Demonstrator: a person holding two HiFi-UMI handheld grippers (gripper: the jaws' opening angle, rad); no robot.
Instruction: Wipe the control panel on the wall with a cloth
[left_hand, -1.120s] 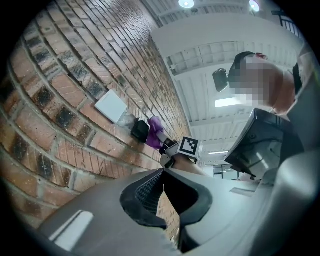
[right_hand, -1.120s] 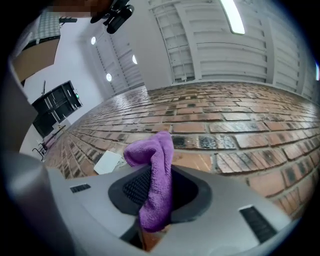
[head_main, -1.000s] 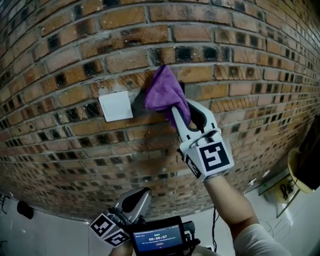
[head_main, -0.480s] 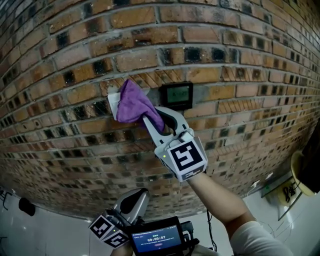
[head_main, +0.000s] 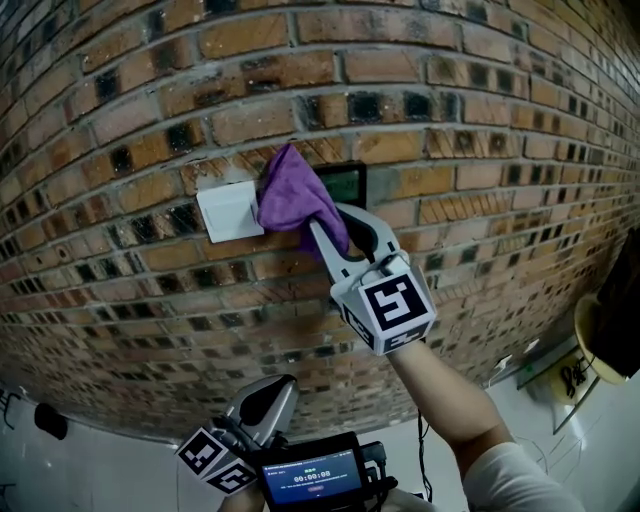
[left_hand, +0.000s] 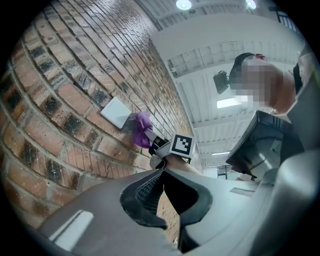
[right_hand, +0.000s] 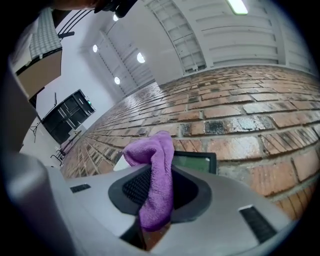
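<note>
right gripper clamped on the cloth, which is pressed to the wall over the panel's left end, just beside the white plate. panel runs horizontal and the rest lies right of the cloth, so we'd sweep right. left gripper shut, empty, low, well apart. right gripper view shows us the green screen; left gripper view shows only plate and cloth.

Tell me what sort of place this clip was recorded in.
Probably an indoor hall or workshop: a bare brick wall carrying a small control panel and a white plate, under a high white ceiling with bright lamps.
</note>
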